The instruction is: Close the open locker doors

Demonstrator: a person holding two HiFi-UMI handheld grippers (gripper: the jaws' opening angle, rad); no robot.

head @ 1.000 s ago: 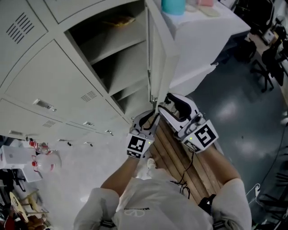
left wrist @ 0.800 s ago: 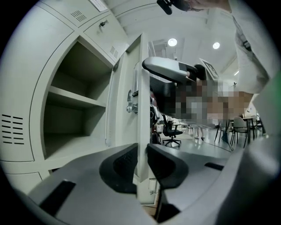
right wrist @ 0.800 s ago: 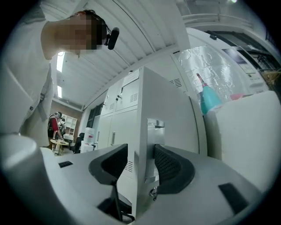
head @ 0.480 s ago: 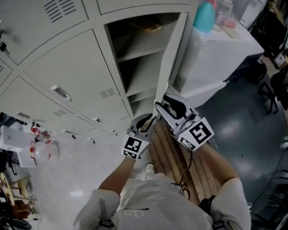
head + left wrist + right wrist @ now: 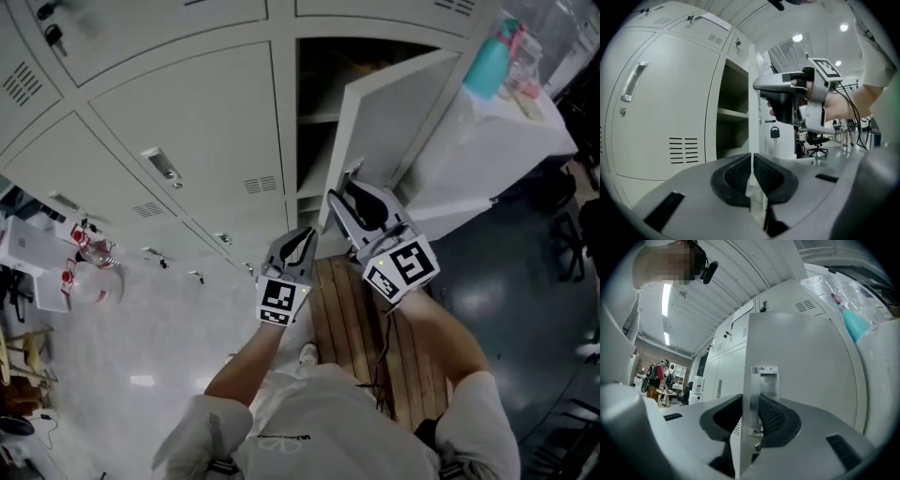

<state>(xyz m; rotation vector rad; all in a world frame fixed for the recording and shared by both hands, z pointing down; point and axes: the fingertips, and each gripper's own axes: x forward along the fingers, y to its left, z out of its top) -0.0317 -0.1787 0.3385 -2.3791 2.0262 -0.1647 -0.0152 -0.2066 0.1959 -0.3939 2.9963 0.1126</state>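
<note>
So the pale grey metal locker door (image 5: 403, 112) hangs roughly half open, hinged on the right of its compartment, with its free edge swung out towards the person. The right tool (image 5: 751, 401) is clenching onto that free edge right at the shiny metal latch plate (image 5: 763, 380). Its jaws are closing, and the pads look like they're pressing on both faces of the sheet. The left tool (image 5: 752, 164) is closing too, pads nearly together with nothing between them, sitting low just in front of the dark locker opening (image 5: 319, 122).

Stuff I'd worry about:

- That's a pinch on a thin sheet edge plus a slick plate. If the push goes sideways, I reckon the pads could skate off and the door swings free.
- One jaw is on the inside face. Ride the door all the way home like that and the jaw probably gets trapped between door and frame, so it never latches.
- A small dark padlock (image 5: 774, 132) dangles by the door's edge. It could swing into the gap and jam things.
- The left tool is near the door's path and might get clipped.
- Push too hard and it may bounce back open.
</note>
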